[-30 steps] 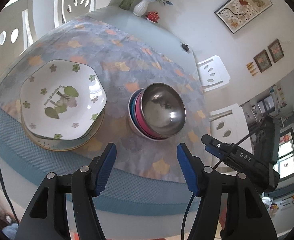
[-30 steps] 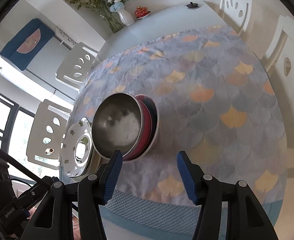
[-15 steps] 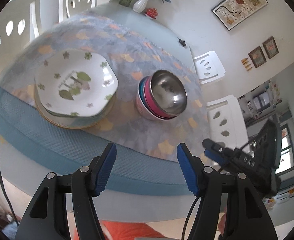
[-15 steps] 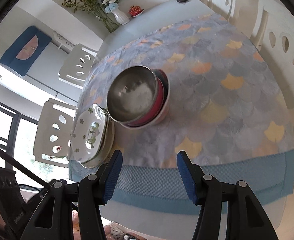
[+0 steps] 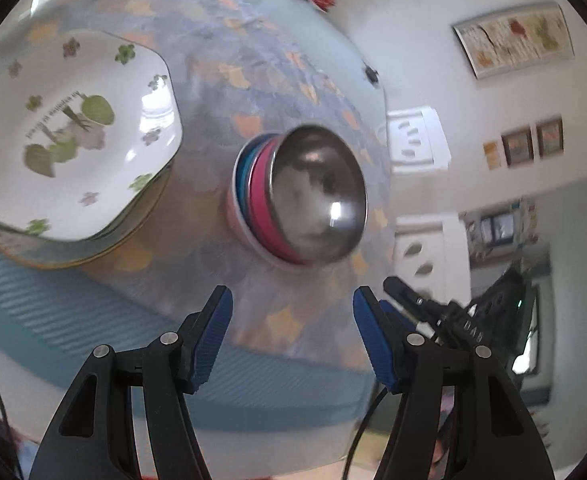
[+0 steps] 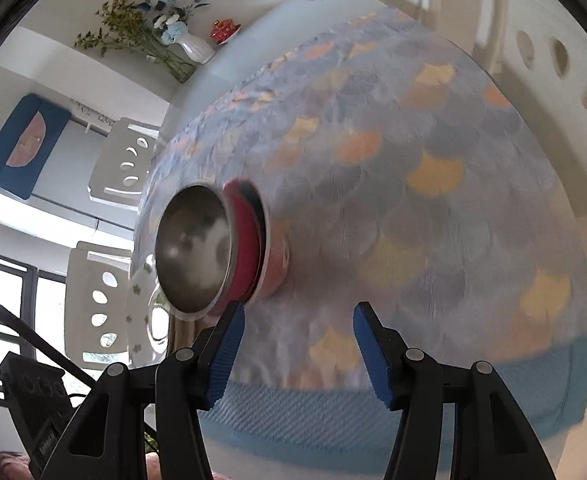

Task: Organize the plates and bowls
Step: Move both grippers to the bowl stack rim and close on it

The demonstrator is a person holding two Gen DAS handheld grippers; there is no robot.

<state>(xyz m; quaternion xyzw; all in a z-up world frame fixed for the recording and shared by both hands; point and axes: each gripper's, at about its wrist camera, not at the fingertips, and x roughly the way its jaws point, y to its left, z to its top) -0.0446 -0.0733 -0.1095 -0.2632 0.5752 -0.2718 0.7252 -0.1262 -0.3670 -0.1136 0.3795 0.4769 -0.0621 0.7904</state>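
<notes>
My left tool (image 5: 292,308) and right tool (image 6: 298,322) both gape, nothing between their pads. The steel bowl (image 5: 317,200) tops the nested bowls mid-surface (image 5: 261,80); the flowered plate (image 5: 73,136) caps its stack just beside them.

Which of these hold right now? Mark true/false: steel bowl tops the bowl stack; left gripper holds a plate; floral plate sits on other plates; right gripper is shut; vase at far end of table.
1. Steel bowl tops the bowl stack: true.
2. Left gripper holds a plate: false, open and empty.
3. Floral plate sits on other plates: true.
4. Right gripper is shut: false, open, nothing between the pads.
5. Vase at far end of table: true.
</notes>
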